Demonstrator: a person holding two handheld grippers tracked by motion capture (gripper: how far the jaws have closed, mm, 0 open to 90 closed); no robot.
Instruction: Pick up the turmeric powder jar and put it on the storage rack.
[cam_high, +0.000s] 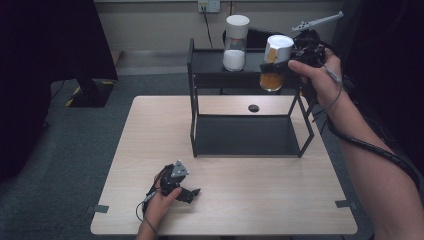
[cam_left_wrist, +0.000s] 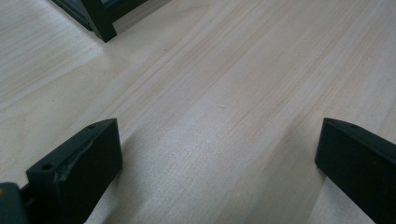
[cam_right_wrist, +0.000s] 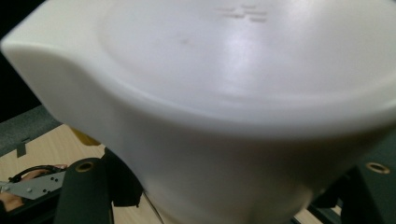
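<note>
a: i've got the right gripper (cam_high: 280, 62) clamped on the orange jar (cam_high: 274, 64), upper right of the frame, held in the air at the front edge of the rack's top shelf (cam_high: 210, 62).

b: keep it upright, clear that edge, and set it beside the white jar (cam_high: 235, 42).

a: agreed. jar sits between the jaws, left of my hand. left gripper (cam_high: 192, 194), jaws apart, rests lower left on the table (cam_high: 250, 200).

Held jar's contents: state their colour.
Orange, under a white lid, in the jar; high view shows it best.
</note>
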